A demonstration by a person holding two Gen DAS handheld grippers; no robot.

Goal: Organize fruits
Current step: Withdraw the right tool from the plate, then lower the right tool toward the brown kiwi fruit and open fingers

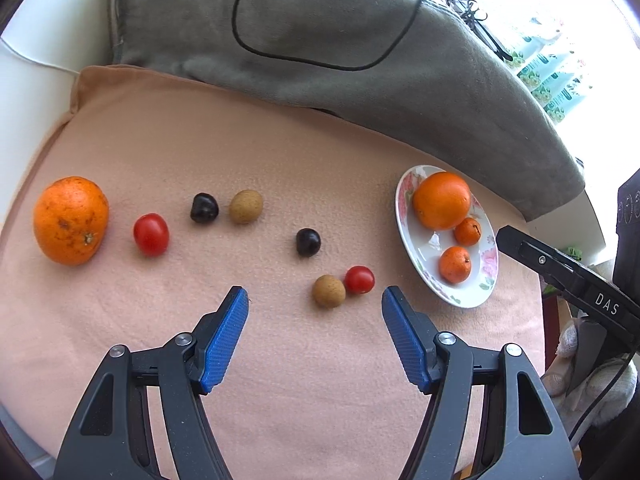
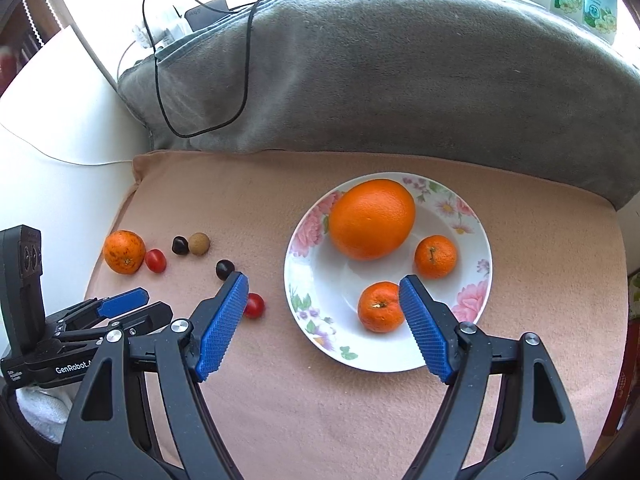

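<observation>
Left gripper (image 1: pixel 315 294): seen nearest the left wrist camera — blue pads spread wide, nothing gripped, held above the near part of the peach blanket (image 1: pixel 280 380).
Right gripper (image 2: pixel 323 282): jaws likewise wide apart, nothing clamped; held over the near rim of the floral plate (image 2: pixel 384 364).
Fruit by the left gripper: a brown longan (image 1: pixel 328 290) and a cherry tomato (image 1: pixel 359 279), touching each other, are seen just beyond the gap between the pads, closer to the right pad.
Other loose fruit: a dark cherry (image 1: pixel 308 242) lies further out; a second dark cherry (image 1: pixel 204 207) and second longan (image 1: pixel 245 206) sit side by side toward the blanket's middle; another tomato (image 1: pixel 151 234) and a spotted orange (image 1: pixel 71 220) lie near the left edge.
Plate contents: a large orange (image 2: pixel 372 218) at the far side, one tangerine (image 2: pixel 435 256) toward the right rim, another tangerine (image 2: pixel 379 306) near the front — the right pad tip is seen just beside it; contact cannot be told.
Plate position: toward the blanket's right edge, well apart from the spotted orange.
Backdrop: a grey cushion (image 2: pixel 400 80) borders the blanket's far edge, with a black cable (image 2: pixel 200 92) looped over it.
</observation>
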